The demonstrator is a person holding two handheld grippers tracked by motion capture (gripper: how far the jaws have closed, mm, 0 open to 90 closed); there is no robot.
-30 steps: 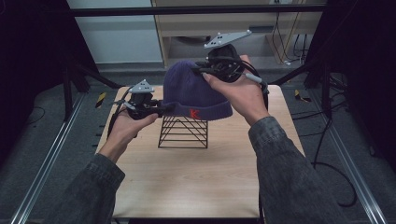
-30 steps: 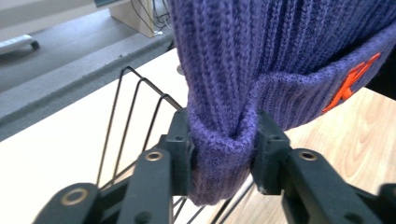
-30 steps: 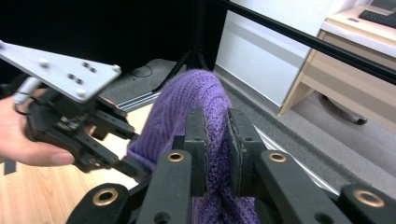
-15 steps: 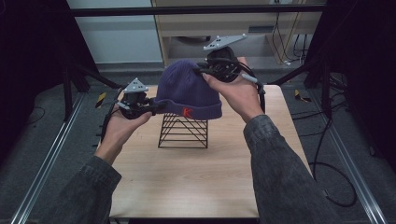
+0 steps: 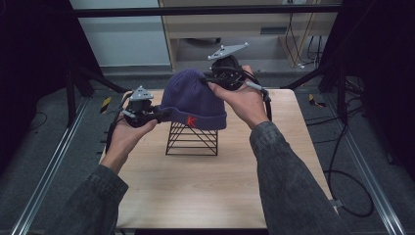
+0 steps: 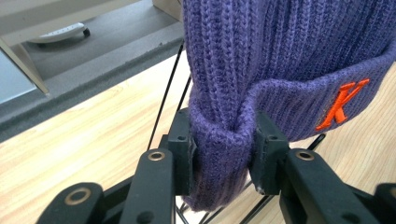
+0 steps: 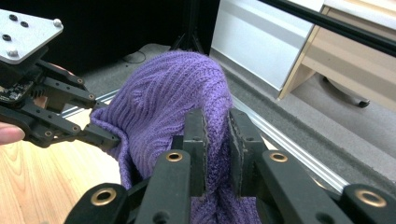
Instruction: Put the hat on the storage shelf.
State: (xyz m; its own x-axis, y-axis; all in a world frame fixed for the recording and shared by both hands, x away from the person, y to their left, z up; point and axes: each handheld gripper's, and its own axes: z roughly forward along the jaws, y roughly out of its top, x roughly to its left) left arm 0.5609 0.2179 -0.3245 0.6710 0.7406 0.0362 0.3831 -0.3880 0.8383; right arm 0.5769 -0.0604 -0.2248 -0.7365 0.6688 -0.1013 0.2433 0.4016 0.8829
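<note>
Purple hat (image 5: 193, 100) sits draped over the black wire stand (image 5: 192, 139) at mid-counter (image 5: 195, 191), orange K facing the person. Left hand-held gripper (image 5: 164, 114), at the stand's left, is clamped tight on the hat's folded cuff. Right hand-held gripper (image 5: 209, 78), above and behind the stand, pinches the knit near the crown, jaws closed on fabric.

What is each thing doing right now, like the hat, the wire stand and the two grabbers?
purple hat: held up by both grippers, draped over the top of the stand, orange K facing the person.
wire stand: upright on the wooden table.
left gripper: shut on the hat's folded brim.
right gripper: shut on the hat's knit.
</note>
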